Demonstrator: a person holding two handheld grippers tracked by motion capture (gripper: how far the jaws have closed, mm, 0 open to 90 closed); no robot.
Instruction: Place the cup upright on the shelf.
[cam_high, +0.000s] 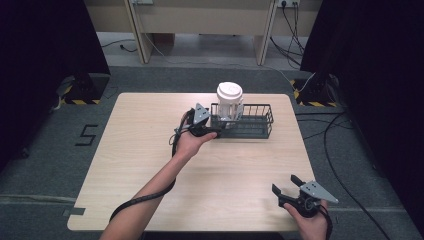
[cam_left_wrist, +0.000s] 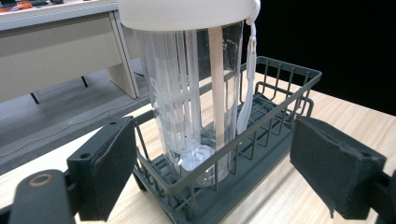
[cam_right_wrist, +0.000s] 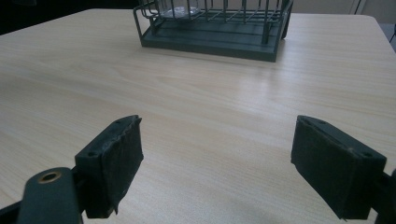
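A clear plastic tumbler (cam_high: 229, 105) with a white lid stands upright in the left end of a dark wire basket (cam_high: 255, 126) at the table's far middle. Seen close in the left gripper view, the tumbler (cam_left_wrist: 196, 93) rises from the basket (cam_left_wrist: 261, 116), a pale straw and a white strap hanging down its side. My left gripper (cam_high: 212, 131) is open at the basket's left end, its jaws level with the basket's corner and apart from the tumbler. My right gripper (cam_high: 286, 187) hangs open over the table's near right corner, nothing between its pads (cam_right_wrist: 116, 163).
The light wood table (cam_high: 150, 150) is bare around the basket (cam_right_wrist: 215, 28). Black cables trail from both grippers. Beyond the table stand a desk (cam_high: 200, 20), dark curtains on both sides, and floor cables at the right.
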